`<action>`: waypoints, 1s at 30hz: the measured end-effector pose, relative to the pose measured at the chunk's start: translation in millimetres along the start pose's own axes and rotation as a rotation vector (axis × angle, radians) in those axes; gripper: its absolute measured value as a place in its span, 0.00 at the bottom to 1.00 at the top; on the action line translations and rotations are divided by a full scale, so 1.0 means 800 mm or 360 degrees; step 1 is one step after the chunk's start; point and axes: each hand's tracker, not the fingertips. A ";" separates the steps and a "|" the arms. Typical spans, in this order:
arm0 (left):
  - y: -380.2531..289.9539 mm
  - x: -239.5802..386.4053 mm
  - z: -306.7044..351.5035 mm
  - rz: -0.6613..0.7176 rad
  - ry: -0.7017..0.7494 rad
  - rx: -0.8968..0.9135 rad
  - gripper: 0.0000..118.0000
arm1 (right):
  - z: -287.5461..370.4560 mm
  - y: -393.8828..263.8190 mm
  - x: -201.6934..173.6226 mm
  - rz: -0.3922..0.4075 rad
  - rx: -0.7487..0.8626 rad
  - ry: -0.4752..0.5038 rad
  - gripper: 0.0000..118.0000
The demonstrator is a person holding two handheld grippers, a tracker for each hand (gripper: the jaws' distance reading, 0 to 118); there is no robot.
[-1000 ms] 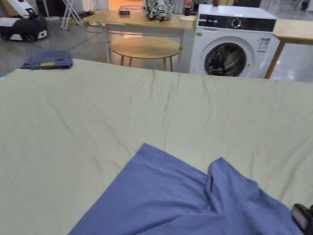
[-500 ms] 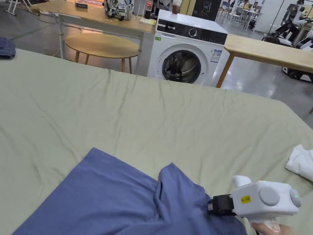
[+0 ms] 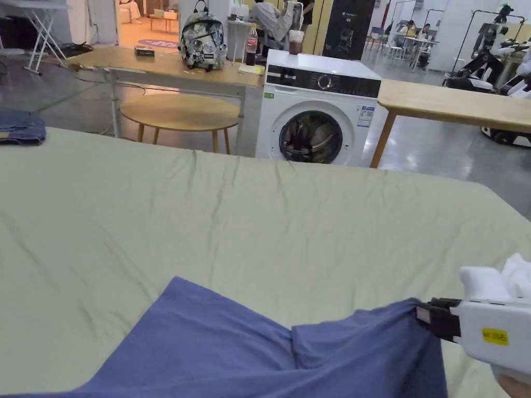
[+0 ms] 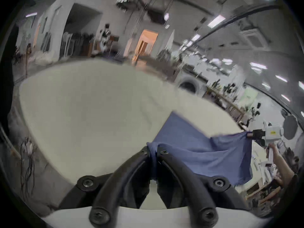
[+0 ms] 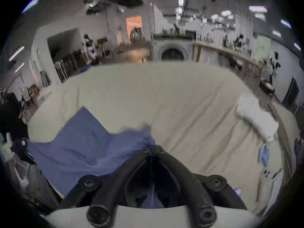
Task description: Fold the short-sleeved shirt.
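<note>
The blue short-sleeved shirt (image 3: 218,347) lies partly on the pale green sheet (image 3: 259,217) near its front edge. My right gripper (image 3: 421,313) is shut on one end of it at the lower right and holds that end lifted off the sheet. From the right gripper view the shirt (image 5: 85,147) stretches away to the left from the closed jaws of the right gripper (image 5: 153,147). My left gripper (image 4: 153,149) is shut on a bunched edge of the shirt (image 4: 205,156). The cloth hangs taut between the two grippers, and the right gripper (image 4: 250,134) appears far off there.
A white cloth (image 5: 256,119) lies on the sheet's right side beside the right gripper. Folded jeans (image 3: 21,128) sit at the far left corner. Behind the sheet stand a washing machine (image 3: 316,109), a round wooden table (image 3: 179,111) and long wooden tables (image 3: 456,101).
The head camera has swung up and right. My right gripper has moved right and up, pulling the shirt's end off the sheet so the cloth is stretched out.
</note>
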 end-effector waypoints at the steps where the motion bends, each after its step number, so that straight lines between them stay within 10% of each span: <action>1: 0.022 0.010 0.001 -0.0043 -0.0037 0.0054 0.00 | 0.022 0.013 -0.005 0.0025 0.0097 -0.0028 0.00; 12: 0.310 0.094 -0.097 -0.0339 -0.0265 0.0442 0.00 | 0.144 0.222 -0.004 -0.0071 0.0753 -0.0295 0.00; 30: 0.547 0.155 -0.237 -0.0589 0.0113 0.0571 0.00 | 0.049 0.511 -0.010 -0.0033 0.0987 -0.0607 0.00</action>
